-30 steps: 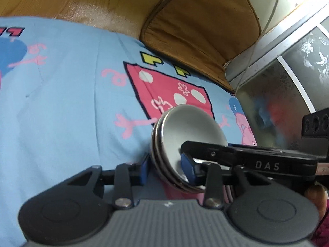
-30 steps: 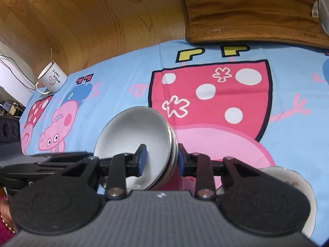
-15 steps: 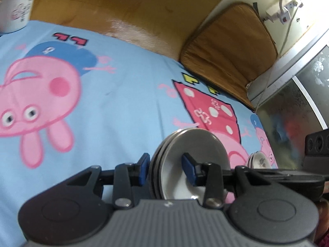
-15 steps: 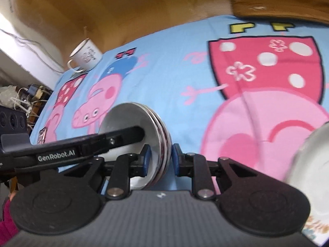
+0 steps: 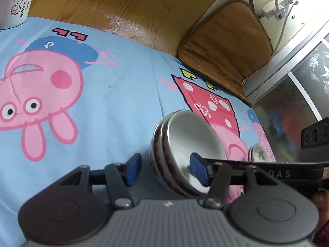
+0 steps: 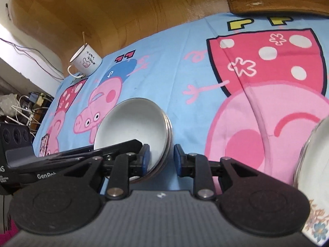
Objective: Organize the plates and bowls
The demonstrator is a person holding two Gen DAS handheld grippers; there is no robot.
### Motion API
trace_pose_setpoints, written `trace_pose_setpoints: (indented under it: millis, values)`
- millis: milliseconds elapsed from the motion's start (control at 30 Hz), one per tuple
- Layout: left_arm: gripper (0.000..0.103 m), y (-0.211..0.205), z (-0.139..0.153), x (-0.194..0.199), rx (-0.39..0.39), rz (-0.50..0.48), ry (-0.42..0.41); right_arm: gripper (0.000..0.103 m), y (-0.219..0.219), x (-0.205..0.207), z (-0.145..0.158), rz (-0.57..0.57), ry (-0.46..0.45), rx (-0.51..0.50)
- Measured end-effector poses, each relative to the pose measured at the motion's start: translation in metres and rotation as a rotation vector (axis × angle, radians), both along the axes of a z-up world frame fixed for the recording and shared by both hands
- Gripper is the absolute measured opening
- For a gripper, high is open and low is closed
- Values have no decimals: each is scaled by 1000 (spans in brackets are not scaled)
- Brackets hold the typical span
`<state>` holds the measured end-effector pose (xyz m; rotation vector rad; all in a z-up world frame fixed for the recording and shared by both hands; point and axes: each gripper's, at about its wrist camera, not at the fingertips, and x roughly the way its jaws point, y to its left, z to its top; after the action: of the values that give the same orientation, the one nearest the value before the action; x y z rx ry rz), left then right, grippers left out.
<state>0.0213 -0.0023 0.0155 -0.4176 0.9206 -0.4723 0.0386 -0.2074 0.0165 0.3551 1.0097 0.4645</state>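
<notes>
A stack of three nested metal bowls [image 5: 185, 144] sits tilted on the blue cartoon cloth [image 5: 102, 103], its opening turned to the right in the left wrist view. My left gripper [image 5: 165, 169] straddles the near rim. Its jaws are opening: one pad is inside the top bowl and the outer pad stands clear of the wall. In the right wrist view the same stack [image 6: 133, 127] has its rim between the pads of my right gripper [image 6: 161, 157]. That grip is easing but still closed on the rim. Each gripper's finger shows in the other's view.
A white floral bowl [image 6: 312, 175] lies close on the right, small in the left wrist view as a floral bowl [image 5: 259, 153]. An enamel mug [image 6: 86, 61] stands at the cloth's far left corner. A brown cushion [image 5: 224, 47] and a glass-fronted cabinet [image 5: 298, 82] border the far right.
Both grippers carried the stack leftward across the cloth, off the red patch, then stopped. The left jaws have widened and the outer pad has come off the bowls. The mug came into view.
</notes>
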Motion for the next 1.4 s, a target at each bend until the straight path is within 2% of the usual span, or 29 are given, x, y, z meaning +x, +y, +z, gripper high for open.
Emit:
trace_pose_setpoints:
  millis: [33,100,133,267,367,533,700,900,1133,1200,1300,1333,1400]
  values:
    - [45,1,-1,0,-11,-1,3,27,1,-1,0,0,-3,2]
    - [40,3,-2,2,-41,-4,20,26,0,-1,0,-10,0,12]
    - [36,3,-2,2,-34,1,23,25,0,-2,0,-15,2,18]
    - [36,-5,2,2,3,11,26,25,1,-6,1,-25,-9,7]
    - [36,-11,14,5,2,4,9,21,-5,-10,6,-44,-26,16]
    - [36,-50,47,6,29,-78,-72,21,-38,-26,32,-107,-104,30]
    - [38,-113,66,9,21,-208,-97,21,-89,-56,53,-221,-153,-9]
    - [40,-186,57,7,28,-345,-52,21,-142,-85,51,-355,-129,-59]
    - [40,-223,32,16,53,-377,38,22,-175,-87,23,-438,-60,-33]
    - [42,-223,29,19,58,-368,42,23,-175,-84,16,-437,-63,-27]
    - [50,-221,38,18,87,-349,-9,28,-174,-90,25,-443,-140,-57]
    - [56,-218,42,17,87,-343,-21,34,-171,-92,30,-446,-175,-83]
    - [67,-208,54,12,76,-335,-67,38,-168,-99,38,-447,-248,-98]
